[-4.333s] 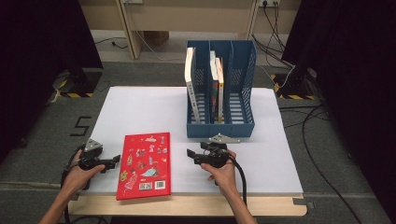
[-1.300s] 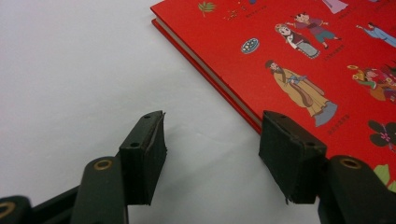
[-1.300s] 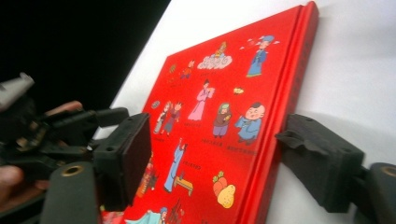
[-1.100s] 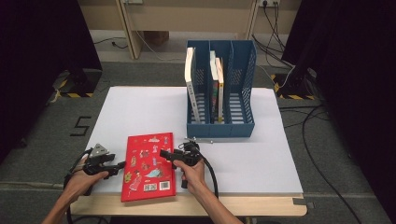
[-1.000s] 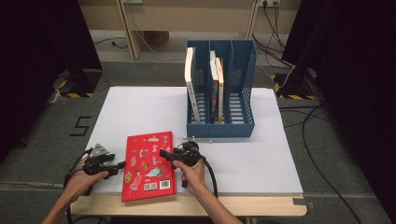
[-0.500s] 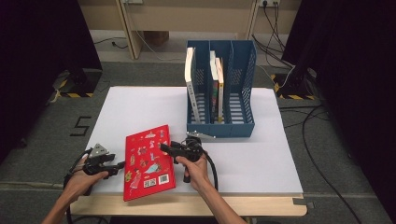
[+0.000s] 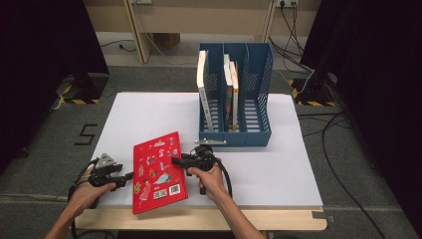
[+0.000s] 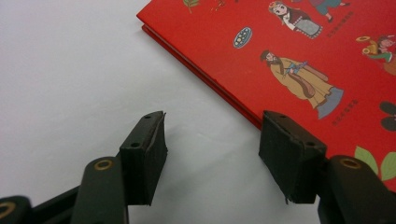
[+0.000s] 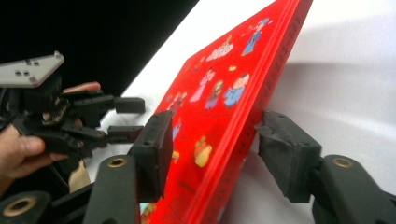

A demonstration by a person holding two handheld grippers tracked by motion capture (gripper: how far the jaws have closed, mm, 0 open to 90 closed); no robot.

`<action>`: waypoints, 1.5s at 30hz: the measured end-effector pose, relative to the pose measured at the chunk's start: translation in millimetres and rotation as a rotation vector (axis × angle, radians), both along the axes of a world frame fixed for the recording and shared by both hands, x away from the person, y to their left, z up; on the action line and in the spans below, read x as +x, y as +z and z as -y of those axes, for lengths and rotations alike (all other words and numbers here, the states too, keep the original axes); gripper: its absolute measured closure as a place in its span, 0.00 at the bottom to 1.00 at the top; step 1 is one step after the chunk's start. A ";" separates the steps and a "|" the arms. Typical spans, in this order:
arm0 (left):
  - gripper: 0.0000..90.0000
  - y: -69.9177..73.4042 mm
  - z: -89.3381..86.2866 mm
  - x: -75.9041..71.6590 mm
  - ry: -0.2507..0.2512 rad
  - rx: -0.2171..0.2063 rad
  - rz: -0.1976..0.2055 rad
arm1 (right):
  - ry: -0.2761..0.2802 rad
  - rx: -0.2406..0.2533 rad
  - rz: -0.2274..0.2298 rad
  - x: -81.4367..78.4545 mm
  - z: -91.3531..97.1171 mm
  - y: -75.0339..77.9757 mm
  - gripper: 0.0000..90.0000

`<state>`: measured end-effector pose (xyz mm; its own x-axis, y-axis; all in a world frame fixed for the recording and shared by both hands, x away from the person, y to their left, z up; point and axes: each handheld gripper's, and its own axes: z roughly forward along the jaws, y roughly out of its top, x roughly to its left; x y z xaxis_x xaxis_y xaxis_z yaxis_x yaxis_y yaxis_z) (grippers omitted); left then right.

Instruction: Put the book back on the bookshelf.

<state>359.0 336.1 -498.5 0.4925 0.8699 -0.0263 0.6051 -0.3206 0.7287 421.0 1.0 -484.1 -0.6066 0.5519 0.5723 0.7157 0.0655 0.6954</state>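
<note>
The red book (image 8: 299, 60) runs off the frame's top and right edges; its lettering (image 9: 285, 51) is too small to read.

The left gripper (image 8: 212, 149) is hovering low over the white table (image 8: 70, 70), its two black jaws standing apart with nothing between them. A red book (image 8: 303, 56) with small drawn figures on its cover is lying just ahead, its near edge passing behind the right-hand jaw.

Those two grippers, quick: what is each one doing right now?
Left gripper: nothing between its jaws, beside the red book.
Right gripper: jaws just closing on the red book's edge, which is tilted up.
</note>
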 end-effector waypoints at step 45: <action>0.19 -3.6 -18.4 8.4 0.018 -0.225 -0.050 | 0.213 0.000 0.153 -4.3 -13.8 23.2 0.70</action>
<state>367.4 354.5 -502.1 0.4697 0.8482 -0.2446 0.6466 -0.1419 0.7495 416.7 14.8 -460.8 -0.7886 0.4025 0.4648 0.5720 0.2028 0.7948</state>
